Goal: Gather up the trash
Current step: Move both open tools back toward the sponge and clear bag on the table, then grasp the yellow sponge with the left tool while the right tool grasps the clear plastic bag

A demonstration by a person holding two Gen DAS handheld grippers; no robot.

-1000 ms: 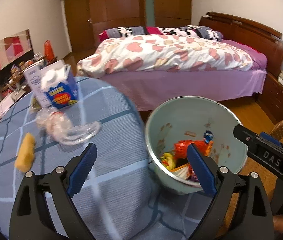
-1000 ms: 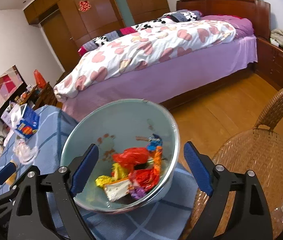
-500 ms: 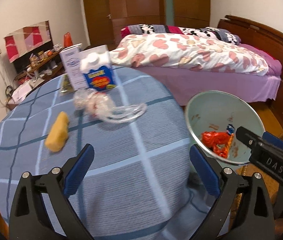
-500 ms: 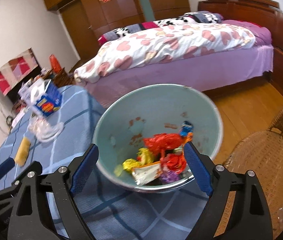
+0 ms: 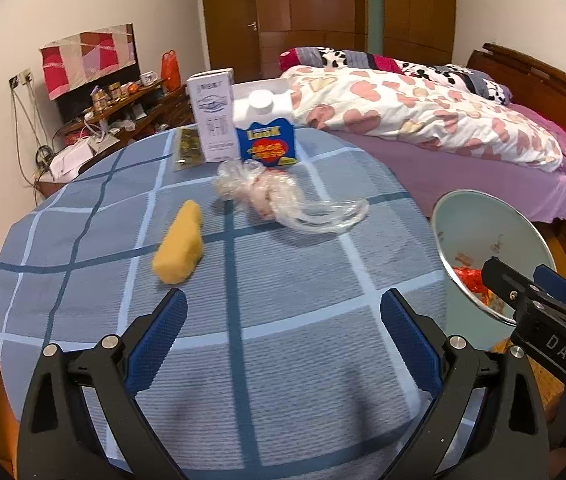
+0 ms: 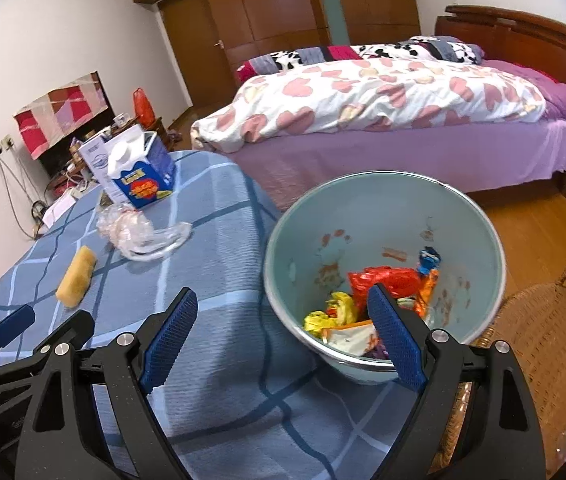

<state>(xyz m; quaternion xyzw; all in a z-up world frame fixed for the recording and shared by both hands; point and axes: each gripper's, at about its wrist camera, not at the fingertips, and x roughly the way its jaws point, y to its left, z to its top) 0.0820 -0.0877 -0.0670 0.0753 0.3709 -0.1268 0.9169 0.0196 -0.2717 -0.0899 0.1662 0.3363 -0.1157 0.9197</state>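
Note:
A pale green trash bin [image 6: 383, 208] with colourful wrappers [image 6: 379, 284] inside stands at the right edge of a round table with a blue checked cloth [image 5: 283, 280]; the bin also shows in the left wrist view [image 5: 479, 224]. On the cloth lie a yellow sponge-like piece [image 5: 179, 248], a crumpled clear plastic bag [image 5: 279, 200], a blue carton [image 5: 267, 144] and a white box [image 5: 213, 114]. My left gripper [image 5: 283, 336] is open and empty above the cloth, short of the yellow piece. My right gripper [image 6: 279, 340] is open and empty beside the bin's near rim.
A bed with a heart-print quilt [image 5: 423, 112] stands behind the table. A wicker chair [image 6: 543, 340] is at the right by the bin. A cluttered wooden shelf [image 5: 115, 108] stands against the left wall. A flat dark packet [image 5: 187, 148] lies by the white box.
Both grippers have swung left, away from the bin and toward the table's items. The bin has shifted to the right in both views. Both stay open and empty.

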